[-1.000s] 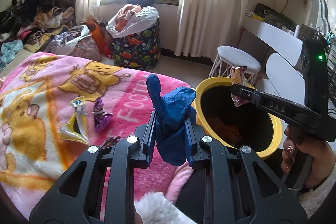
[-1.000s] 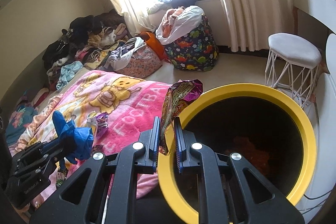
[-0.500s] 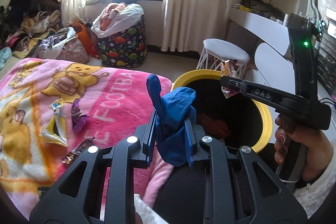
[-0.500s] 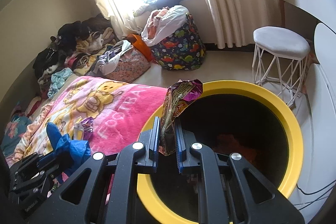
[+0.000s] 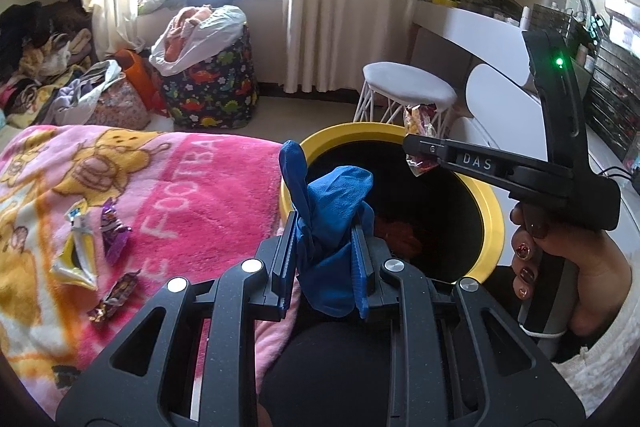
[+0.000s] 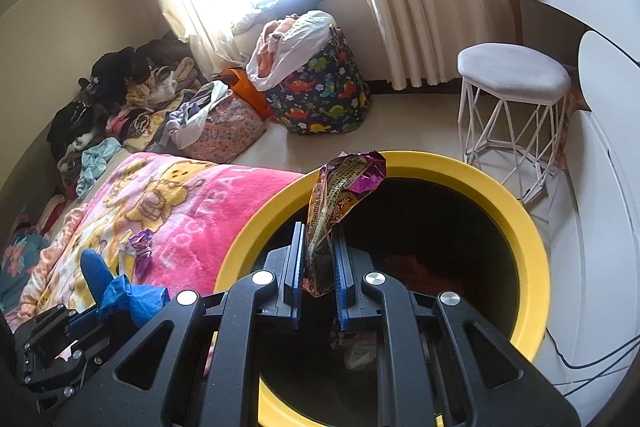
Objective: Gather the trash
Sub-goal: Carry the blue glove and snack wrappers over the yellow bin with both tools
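Observation:
My left gripper (image 5: pixel 323 227) is shut on a crumpled blue glove (image 5: pixel 332 211), held at the near left rim of the yellow-rimmed black bin (image 5: pixel 490 227). My right gripper (image 6: pixel 318 239) is shut on a purple and yellow snack wrapper (image 6: pixel 340 195), hanging over the open mouth of the bin (image 6: pixel 520 219). In the left wrist view the right gripper (image 5: pixel 412 147) reaches over the bin from the right, held by a hand (image 5: pixel 560 259). Some red trash lies at the bin's bottom. Several wrappers (image 5: pixel 80 247) lie on the pink blanket (image 5: pixel 180 195).
A white stool (image 6: pixel 514 87) stands behind the bin. A white desk (image 5: pixel 472 27) and cables lie to the right. A dinosaur-print bag (image 6: pixel 320 95) and heaps of clothes (image 6: pixel 132 99) line the far wall under the curtained window.
Both grippers have moved toward the bin with their loads. The wrapper now hangs farther over the bin's opening, and the glove has come up to the rim.

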Motion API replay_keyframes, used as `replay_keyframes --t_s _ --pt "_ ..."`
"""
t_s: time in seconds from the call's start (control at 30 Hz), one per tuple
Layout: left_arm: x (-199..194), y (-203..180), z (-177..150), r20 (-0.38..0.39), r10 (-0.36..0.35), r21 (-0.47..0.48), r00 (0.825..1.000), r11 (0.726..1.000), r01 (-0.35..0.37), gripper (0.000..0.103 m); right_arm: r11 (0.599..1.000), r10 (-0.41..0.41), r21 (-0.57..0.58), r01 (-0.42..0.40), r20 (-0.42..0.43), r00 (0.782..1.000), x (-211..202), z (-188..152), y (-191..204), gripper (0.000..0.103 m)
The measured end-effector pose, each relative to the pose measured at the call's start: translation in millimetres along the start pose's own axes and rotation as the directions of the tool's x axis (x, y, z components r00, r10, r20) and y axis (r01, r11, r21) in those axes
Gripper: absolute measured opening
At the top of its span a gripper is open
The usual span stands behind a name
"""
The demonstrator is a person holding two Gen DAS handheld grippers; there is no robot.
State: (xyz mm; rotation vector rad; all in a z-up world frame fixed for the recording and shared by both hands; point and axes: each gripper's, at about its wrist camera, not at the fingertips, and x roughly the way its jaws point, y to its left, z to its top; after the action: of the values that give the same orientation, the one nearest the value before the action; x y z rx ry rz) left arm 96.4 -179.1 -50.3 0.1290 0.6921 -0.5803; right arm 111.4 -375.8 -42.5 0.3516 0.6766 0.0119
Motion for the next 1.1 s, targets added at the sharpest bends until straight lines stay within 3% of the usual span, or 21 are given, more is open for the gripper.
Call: replay_keyframes --t_s 1.1 --pt "63.9 -10.5 16.6 -0.07 -0.04 0.001 0.997 0.999 0.04 0.018 0.996 -0.056 0.06 0.06 -0.061 0.997 17.5 -7.5 -40.0 0.014"
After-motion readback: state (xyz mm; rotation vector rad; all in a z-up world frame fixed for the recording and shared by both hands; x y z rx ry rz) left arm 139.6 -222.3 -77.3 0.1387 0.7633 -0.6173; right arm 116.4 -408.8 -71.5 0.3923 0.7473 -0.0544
